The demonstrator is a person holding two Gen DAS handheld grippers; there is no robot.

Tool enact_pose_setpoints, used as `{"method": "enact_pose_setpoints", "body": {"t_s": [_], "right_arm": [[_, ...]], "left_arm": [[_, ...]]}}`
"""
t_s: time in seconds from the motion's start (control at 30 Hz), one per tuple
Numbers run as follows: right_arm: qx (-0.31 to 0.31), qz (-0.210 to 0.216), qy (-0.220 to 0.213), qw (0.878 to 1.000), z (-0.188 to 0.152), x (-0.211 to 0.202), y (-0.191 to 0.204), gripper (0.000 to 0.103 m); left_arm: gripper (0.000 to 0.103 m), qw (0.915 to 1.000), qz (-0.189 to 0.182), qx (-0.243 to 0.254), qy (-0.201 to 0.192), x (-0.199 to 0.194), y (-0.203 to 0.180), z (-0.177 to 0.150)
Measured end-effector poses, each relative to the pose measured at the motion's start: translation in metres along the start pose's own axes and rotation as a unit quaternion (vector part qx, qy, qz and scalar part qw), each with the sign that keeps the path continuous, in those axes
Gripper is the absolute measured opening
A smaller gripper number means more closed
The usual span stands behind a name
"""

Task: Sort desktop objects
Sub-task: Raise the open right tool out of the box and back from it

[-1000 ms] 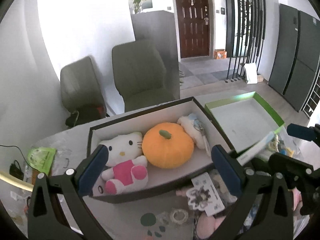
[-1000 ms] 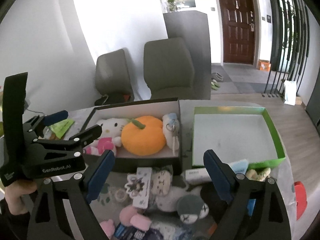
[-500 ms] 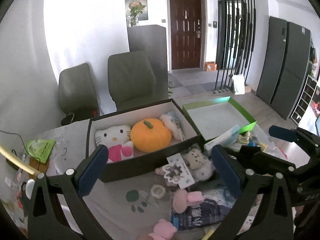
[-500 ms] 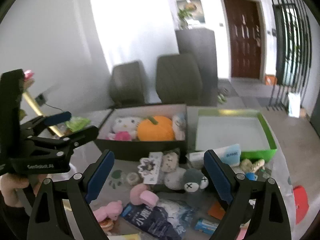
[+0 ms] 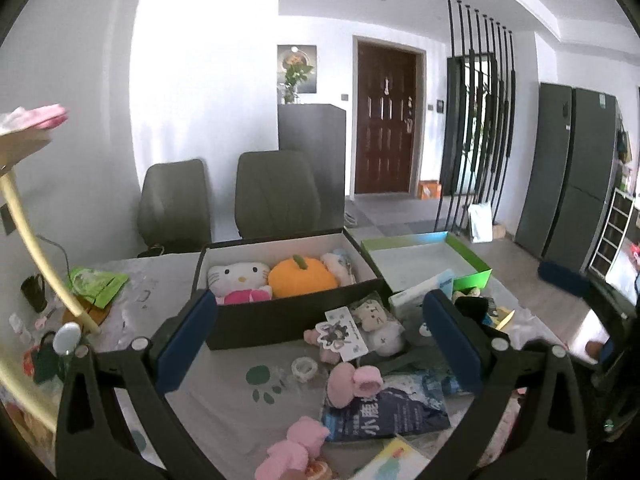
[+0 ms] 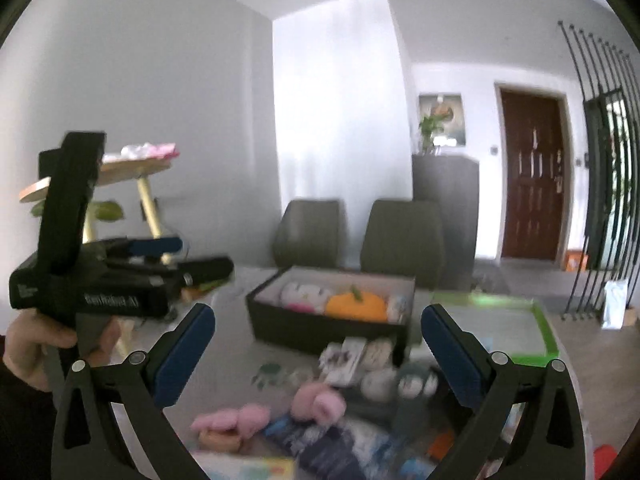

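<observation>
A black box point(image 5: 288, 320) holds a white cat plush point(image 5: 240, 276), an orange pumpkin plush point(image 5: 302, 280) and a small pale plush point(image 5: 340, 264). To its right lies a green box point(image 5: 470, 258) with a bare white floor. Loose items sit in front: a pink plush point(image 5: 354, 382), a sticker card point(image 5: 340, 334), a tape roll point(image 5: 304, 368) and a blue packet point(image 5: 384, 412). My left gripper point(image 5: 320, 340) is open and empty, well back from the black box. My right gripper point(image 6: 318, 354) hangs above the clutter, its jaws opening with nothing between them. That view is blurred.
Two grey chairs point(image 5: 276, 196) stand behind the table. A green packet point(image 5: 98, 284) and a gold-legged stand point(image 5: 36, 236) occupy the table's left side. A hand point(image 6: 32, 344) holds the left gripper at the left of the right wrist view.
Both grippers have drawn back from the boxes, so the boxes look smaller and more of the loose clutter shows. The right wrist view has turned left and blurred.
</observation>
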State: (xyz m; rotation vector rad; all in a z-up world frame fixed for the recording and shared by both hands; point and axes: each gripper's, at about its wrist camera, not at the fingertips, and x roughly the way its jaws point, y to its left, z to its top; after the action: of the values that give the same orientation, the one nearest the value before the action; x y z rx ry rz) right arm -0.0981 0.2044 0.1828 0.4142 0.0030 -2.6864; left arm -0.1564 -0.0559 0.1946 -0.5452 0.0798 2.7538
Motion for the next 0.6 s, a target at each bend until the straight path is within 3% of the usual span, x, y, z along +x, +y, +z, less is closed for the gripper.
{"method": "enact_pose_setpoints", "body": {"t_s": [0.23,0.33,0.47,0.6], "right_arm": [[0.054,-0.036,0.067,0.996,-0.038,-0.01,-0.033,0.103],[0.072,-0.053,0.075,0.993,-0.05,-0.026,-0.044,0.103],[0.114,-0.029,0.063,0.991,-0.069,-0.048,-0.063,0.103],[0.105,-0.041,0.068,0.991,-0.084,-0.061,-0.068,0.103]], "left_arm": [[0.103,0.9999,0.003,-0.007,0.007,-0.02,-0.012,-0.042],[0.103,0.9999,0.001,-0.009,0.013,-0.024,-0.019,-0.062],[0.103,0.9997,0.003,-0.018,0.013,-0.031,-0.03,-0.084],[0.103,0.9995,-0.011,-0.027,0.01,-0.042,-0.041,-0.101]]}}
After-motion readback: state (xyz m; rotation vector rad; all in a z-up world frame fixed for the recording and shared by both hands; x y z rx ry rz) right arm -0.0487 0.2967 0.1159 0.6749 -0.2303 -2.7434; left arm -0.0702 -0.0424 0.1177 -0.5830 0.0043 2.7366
